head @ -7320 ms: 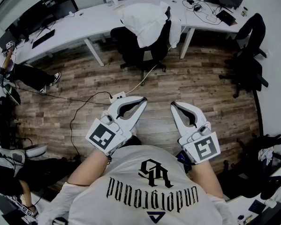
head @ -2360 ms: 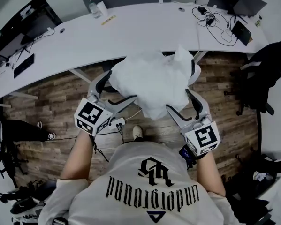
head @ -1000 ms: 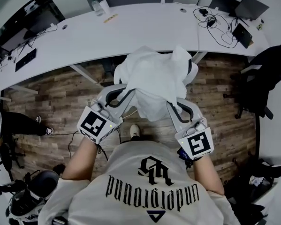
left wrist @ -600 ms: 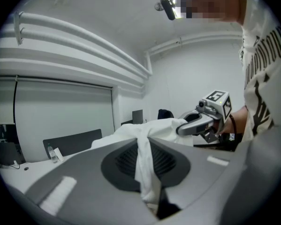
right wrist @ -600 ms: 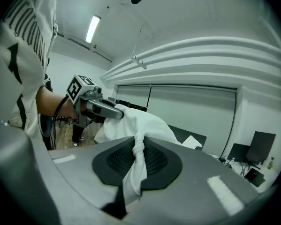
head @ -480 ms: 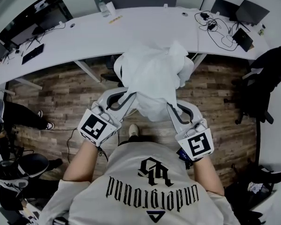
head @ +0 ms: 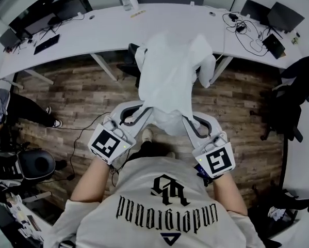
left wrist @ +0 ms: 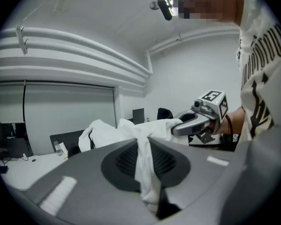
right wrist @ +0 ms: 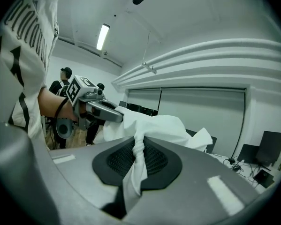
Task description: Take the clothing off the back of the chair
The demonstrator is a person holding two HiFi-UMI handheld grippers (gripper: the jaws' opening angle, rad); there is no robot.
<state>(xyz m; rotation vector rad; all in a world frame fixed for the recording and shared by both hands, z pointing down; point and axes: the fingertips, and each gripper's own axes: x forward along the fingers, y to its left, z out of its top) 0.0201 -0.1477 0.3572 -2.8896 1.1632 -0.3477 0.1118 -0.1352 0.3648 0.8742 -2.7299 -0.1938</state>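
The white garment (head: 169, 76) is drawn out longer and narrower than it was a second ago, its near edge pulled back from the desk along with both grippers. Closest to the person holding them, the left gripper (head: 143, 111) has its jaws clamped together on a bunched fold of the white cloth, which runs down between them in a strip. The right gripper (head: 189, 122) is just beside it and likewise closed, pinching a twisted rope of the same fabric. From those two holds the garment stretches away over the wooden floor (head: 77, 97), a sleeve dangling on its right side. Its far end is spread above the dark chair (head: 129, 66) tucked against the long white desk (head: 108, 27); from here I can't tell whether the cloth touches the chair back. Off to the right, another chair (head: 293, 87) carries dark clothing.
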